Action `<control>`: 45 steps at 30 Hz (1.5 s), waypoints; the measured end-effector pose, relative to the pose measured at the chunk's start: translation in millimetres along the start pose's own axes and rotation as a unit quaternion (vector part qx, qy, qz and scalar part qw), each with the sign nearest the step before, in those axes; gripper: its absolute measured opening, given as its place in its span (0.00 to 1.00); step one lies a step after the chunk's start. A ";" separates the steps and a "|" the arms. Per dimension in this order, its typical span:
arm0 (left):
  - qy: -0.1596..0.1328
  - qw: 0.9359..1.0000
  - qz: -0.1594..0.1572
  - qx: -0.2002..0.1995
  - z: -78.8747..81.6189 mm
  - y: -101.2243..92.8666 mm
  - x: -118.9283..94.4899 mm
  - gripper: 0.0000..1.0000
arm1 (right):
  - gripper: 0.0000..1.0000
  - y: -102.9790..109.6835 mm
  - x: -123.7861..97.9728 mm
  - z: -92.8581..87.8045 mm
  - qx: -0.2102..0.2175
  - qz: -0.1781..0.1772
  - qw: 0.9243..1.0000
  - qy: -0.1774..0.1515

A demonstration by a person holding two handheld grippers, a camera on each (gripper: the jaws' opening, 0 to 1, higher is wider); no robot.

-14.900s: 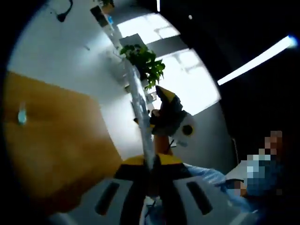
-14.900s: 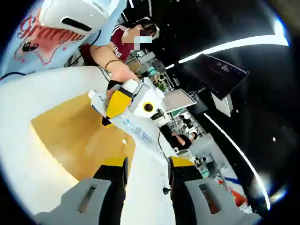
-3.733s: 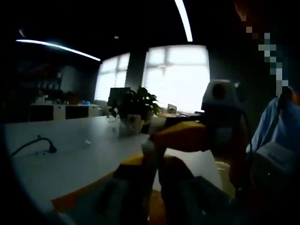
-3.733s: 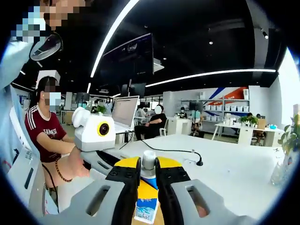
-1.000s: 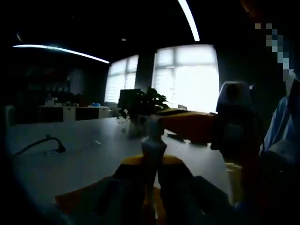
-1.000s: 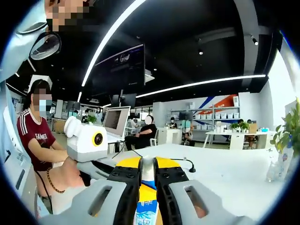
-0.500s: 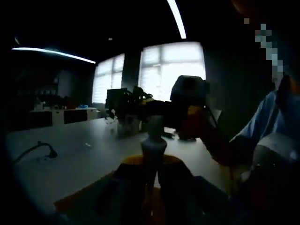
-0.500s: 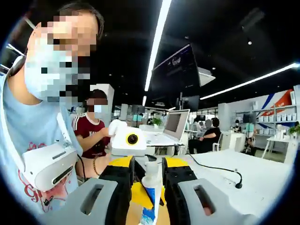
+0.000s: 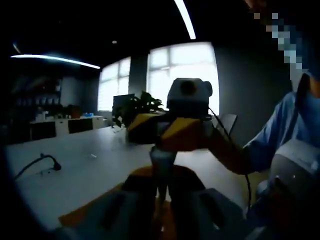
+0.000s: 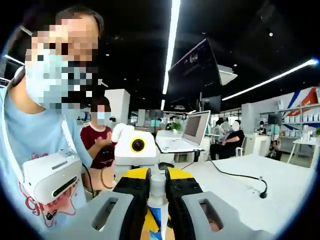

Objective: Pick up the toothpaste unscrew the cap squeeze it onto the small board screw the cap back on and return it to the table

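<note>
The toothpaste tube (image 9: 161, 162) stands upright in my left gripper (image 9: 161, 176), which is shut on its body. From the right, my right gripper (image 9: 164, 138) reaches over the tube's top, its yellow jaws covering the cap end. In the right gripper view, my right gripper (image 10: 156, 181) is shut on the white cap (image 10: 156, 183), and the blue-and-white tube (image 10: 154, 216) runs down below it. A dim strip of the orange small board (image 9: 82, 214) lies at the lower left of the left gripper view.
The white table (image 9: 75, 172) carries a black cable (image 9: 37, 162) and a potted plant (image 9: 134, 107) further back. In the right gripper view an open laptop (image 10: 190, 132) and another cable (image 10: 242, 181) lie on the table (image 10: 270, 200). Other people sit behind.
Half a second ago the right jaws stood wider around the tube's neck; now they are shut on the cap. In the left gripper view the right gripper has come forward over the tube's top.
</note>
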State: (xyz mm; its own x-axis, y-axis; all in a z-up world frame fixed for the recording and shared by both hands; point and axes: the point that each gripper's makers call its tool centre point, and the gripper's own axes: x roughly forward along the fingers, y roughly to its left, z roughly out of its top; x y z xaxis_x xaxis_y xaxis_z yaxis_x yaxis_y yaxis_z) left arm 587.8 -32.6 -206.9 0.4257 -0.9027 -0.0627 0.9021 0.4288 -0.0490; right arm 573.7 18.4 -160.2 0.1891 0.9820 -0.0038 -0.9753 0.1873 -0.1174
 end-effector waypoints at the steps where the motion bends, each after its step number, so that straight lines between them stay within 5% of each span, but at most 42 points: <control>1: -0.001 1.000 0.009 -0.008 -0.1 3.1 0.6 0.08 | 0.11 -1.9 -0.5 -0.7 -0.007 -0.019 1.000 0.008; 5: 0.004 1.000 0.029 0.002 -1.0 8.4 3.6 0.08 | 0.17 -6.9 -2.7 -6.2 -0.051 -0.087 0.993 0.059; 9: -0.001 1.000 0.026 -0.010 -0.4 7.7 2.7 0.08 | 0.21 -3.2 -3.4 -3.0 -0.017 -0.104 0.994 0.037; 15: -0.004 0.999 0.044 -0.022 -1.9 16.2 -0.2 0.08 | 0.17 -8.8 -15.7 0.7 0.015 -0.172 0.985 -0.001; 31: 0.001 0.999 0.049 -0.013 -2.9 15.9 0.7 0.08 | 0.10 -12.8 -19.6 -5.3 0.060 -0.204 0.977 -0.012; 39: 0.021 0.996 0.088 0.006 -4.2 18.5 2.8 0.08 | 0.10 -19.0 -23.0 -6.4 0.059 -0.311 0.948 0.030; 43: 0.019 0.996 0.089 0.007 -4.4 18.9 0.5 0.08 | 0.11 -17.3 -21.3 -2.3 0.029 -0.299 0.954 0.016; 45: 0.014 0.997 0.071 0.004 -3.1 15.3 -0.8 0.08 | 0.21 -17.0 -25.9 5.1 0.019 -0.289 0.957 0.000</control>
State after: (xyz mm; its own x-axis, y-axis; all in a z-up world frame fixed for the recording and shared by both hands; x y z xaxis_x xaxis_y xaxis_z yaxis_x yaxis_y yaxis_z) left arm 601.0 -25.2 -210.7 0.5473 -0.8313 -0.0971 0.8332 0.5521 -0.0304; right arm 584.8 -10.1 -153.0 0.6976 0.7147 0.0510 -0.7120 0.6994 -0.0628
